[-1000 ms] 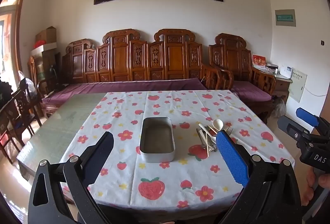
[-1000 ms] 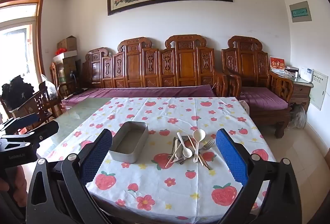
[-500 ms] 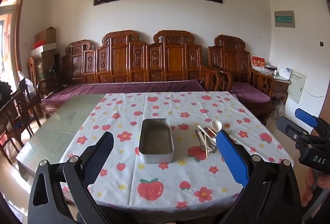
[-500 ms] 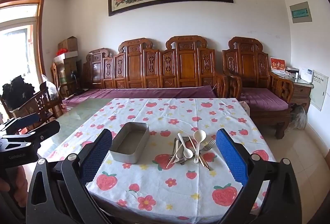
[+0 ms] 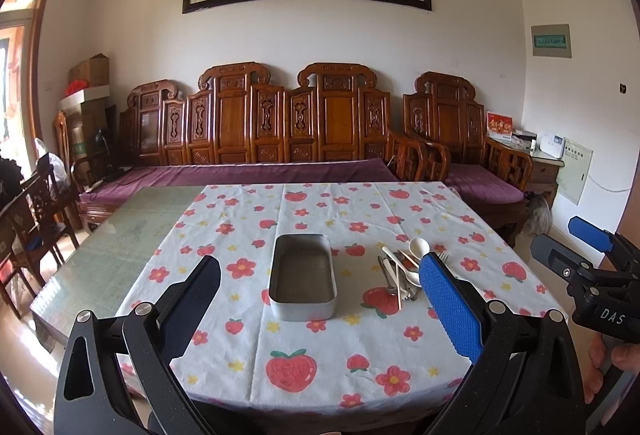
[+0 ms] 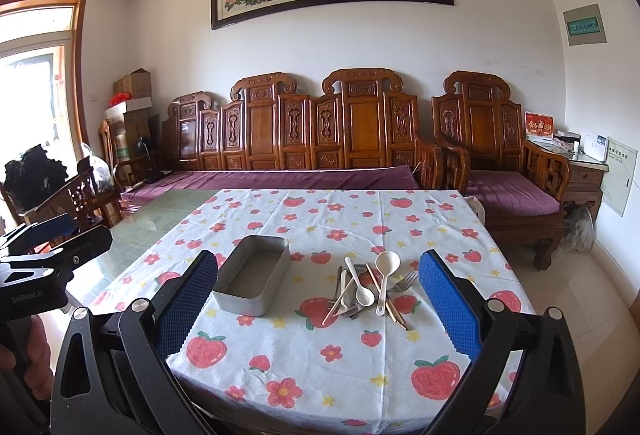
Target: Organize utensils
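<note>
Tablecloth (image 5: 304, 363) with strawberries and red flowers covers the right part of the table; the left part is bare glass top (image 5: 120, 235), and the cloth hangs over the near edge. Metal tin (image 5: 303, 281), rectangular and with nothing inside, stands near the middle of the cloth, its long axis running from the near edge toward the far edge. Just beside it, on its right and not touching it, lies the pile of utensils (image 6: 366, 293): two white spoons with bowls toward the far edge, one fork (image 6: 404, 281) with tines pointing far-right, chopsticks (image 6: 386, 299) and some metal pieces crossed under them. Around the tin and the pile the cloth is free on all sides, with much room toward the far edge.

Left gripper (image 5: 320, 301) hovers above the near edge with its fingers wide apart and nothing between them. Right gripper (image 6: 318, 299) is the same, jaws spread and holding nothing, in front of the pile. On the right gripper body, seen from the left wrist camera, the letters "DAS" can be read.
</note>
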